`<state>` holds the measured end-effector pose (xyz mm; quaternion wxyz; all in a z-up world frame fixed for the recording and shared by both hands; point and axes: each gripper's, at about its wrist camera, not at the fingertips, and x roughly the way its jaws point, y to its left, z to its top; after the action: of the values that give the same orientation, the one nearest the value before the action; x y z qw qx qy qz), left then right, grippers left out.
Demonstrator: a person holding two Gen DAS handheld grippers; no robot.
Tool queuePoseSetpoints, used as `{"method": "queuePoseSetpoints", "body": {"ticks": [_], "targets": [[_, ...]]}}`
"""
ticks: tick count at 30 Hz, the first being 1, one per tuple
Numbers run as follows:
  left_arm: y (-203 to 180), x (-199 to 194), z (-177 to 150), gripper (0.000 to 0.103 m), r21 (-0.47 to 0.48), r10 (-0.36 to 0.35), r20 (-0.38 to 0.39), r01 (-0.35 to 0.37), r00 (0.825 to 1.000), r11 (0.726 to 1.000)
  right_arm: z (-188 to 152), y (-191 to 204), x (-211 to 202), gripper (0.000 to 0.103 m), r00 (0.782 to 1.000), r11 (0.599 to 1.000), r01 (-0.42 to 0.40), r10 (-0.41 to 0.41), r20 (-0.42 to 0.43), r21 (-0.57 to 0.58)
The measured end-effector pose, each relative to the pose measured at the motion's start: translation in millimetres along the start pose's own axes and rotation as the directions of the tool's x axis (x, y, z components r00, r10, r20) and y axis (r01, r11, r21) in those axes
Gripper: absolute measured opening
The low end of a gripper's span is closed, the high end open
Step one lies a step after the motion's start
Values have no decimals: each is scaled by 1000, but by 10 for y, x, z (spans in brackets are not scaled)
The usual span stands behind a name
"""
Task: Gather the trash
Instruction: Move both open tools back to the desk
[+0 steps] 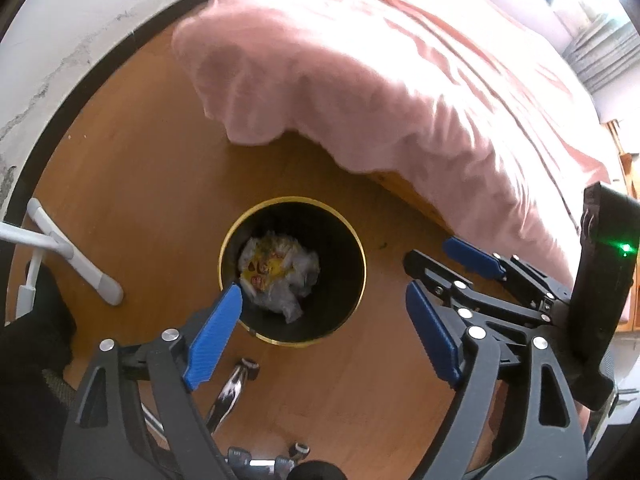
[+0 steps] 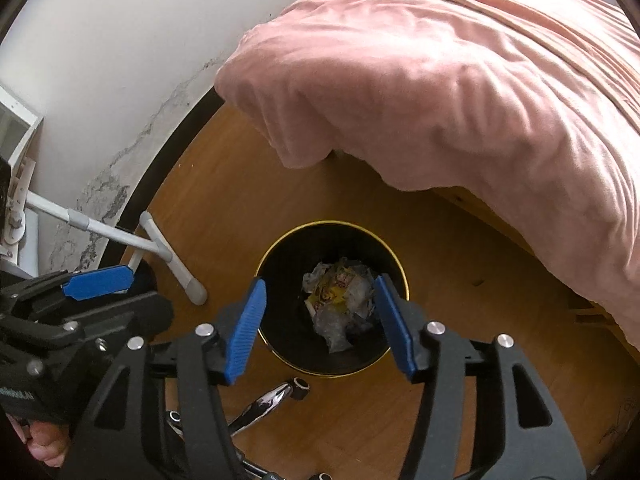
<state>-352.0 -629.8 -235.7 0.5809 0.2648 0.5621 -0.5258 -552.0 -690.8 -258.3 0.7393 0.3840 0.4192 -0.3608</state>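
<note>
- Left wrist view: left gripper (image 1: 324,324) spread wide, nothing between pads, over floor just by bin (image 1: 352,236) rim.
- Black bin w/ gold rim stands on wood floor (image 1: 160,152), at 6 o'clock from pink bedcover (image 1: 400,80).
- Crumpled trash (image 1: 280,272) (clear plastic + yellow wrapper) lies inside bin on its bottom.
- Right gripper (image 2: 320,328) approx half apart, empty, above bin mouth; trash seen between its pads, well below.
- White stand foot (image 1: 80,264) at 9 o'clock of bin; chrome chair leg (image 2: 272,400) at 6.

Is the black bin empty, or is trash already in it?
Not empty: the black bin stands upright on the floor, and crumpled wrappers lie at its bottom, well below the gold rim.
</note>
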Motion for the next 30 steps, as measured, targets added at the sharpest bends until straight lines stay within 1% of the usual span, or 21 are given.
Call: {"method": "queuePoseSetpoints", "body": {"ticks": [1, 2, 3, 5, 6, 7, 8, 10, 12, 14, 16, 17, 19, 20, 22, 23, 25, 26, 28, 29, 30], "targets": [[13, -54, 20, 82, -6, -3, 29, 3, 1000, 1000, 35, -3, -64, 56, 1000, 1000, 8, -8, 14, 0], [48, -165, 56, 82, -17, 6, 78, -5, 997, 1000, 79, 9, -156, 57, 999, 1000, 19, -18, 37, -5], [73, -240, 79, 82, -18, 10, 104, -8, 995, 1000, 122, 27, -235, 61, 998, 1000, 27, -27, 58, -9], [170, -477, 142, 82, -20, 17, 165, -14, 986, 1000, 234, 145, -454, 66, 992, 999, 42, -39, 117, -31], [261, -645, 173, 82, -40, 31, 198, -23, 980, 999, 283, 231, -542, 68, 990, 998, 43, -36, 139, -47], [337, -780, 193, 83, -59, 33, 221, -20, 975, 998, 344, 352, -637, 68, 986, 997, 41, -30, 164, -66], [483, -1035, 206, 85, -91, 27, 262, -3, 965, 996, 420, 526, -734, 70, 981, 996, 30, -13, 191, -86], [669, -1381, 199, 90, -118, 39, 316, -2, 948, 993, 552, 873, -888, 74, 973, 991, 5, 26, 231, -132], [934, -1879, 124, 92, -140, 112, 387, -62, 915, 988, 674, 1441, -1050, 77, 960, 976, -26, 85, 267, -217], [1222, -2362, -23, 93, -166, 199, 448, -138, 872, 976, 754, 1992, -1165, 79, 948, 951, -60, 149, 280, -303], [1465, -2712, -168, 94, -208, 279, 476, -201, 834, 957, 772, 2596, -1266, 82, 935, 916, -85, 210, 286, -392], [1689, -2989, -331, 96, -249, 338, 493, -242, 802, 938, 755, 2967, -1314, 83, 927, 891, -96, 242, 285, -444], [1977, -3312, -574, 96, -300, 398, 506, -277, 766, 913, 672, 3673, -1391, 83, 912, 832, -131, 314, 263, -539], [2224, -3559, -802, 96, -345, 444, 507, -297, 739, 890, 628, 3920, -1417, 83, 905, 810, -148, 342, 252, -568], [2532, -3840, -1119, 96, -408, 497, 500, -313, 709, 857, 483, 4459, -1470, 83, 890, 755, -187, 401, 217, -628], [2782, -4045, -1406, 96, -454, 538, 484, -328, 690, 829, 385, 4758, -1498, 83, 880, 720, -213, 435, 191, -661], [3065, -4280, -1762, 96, -507, 596, 456, -357, 661, 784, 212, 5200, -1542, 83, 862, 666, -248, 483, 153, -704], [3276, -4459, -2068, 96, -562, 653, 426, -383, 626, 733, 97, 5436, -1565, 83, 853, 636, -269, 506, 129, -723], [3500, -4651, -2427, 96, -622, 713, 386, -407, 585, 670, -116, 5802, -1589, 83, 836, 586, -309, 543, 80, -749], [3649, -4783, -2712, 96, -665, 753, 357, -416, 552, 620, -201, 5921, -1624, 83, 830, 569, -316, 553, 68, -759], [3716, -4844, -2859, 96, -689, 774, 339, -419, 535, 592, -289, 6062, -1641, 83, 825, 547, -316, 562, 60, -776]]}}
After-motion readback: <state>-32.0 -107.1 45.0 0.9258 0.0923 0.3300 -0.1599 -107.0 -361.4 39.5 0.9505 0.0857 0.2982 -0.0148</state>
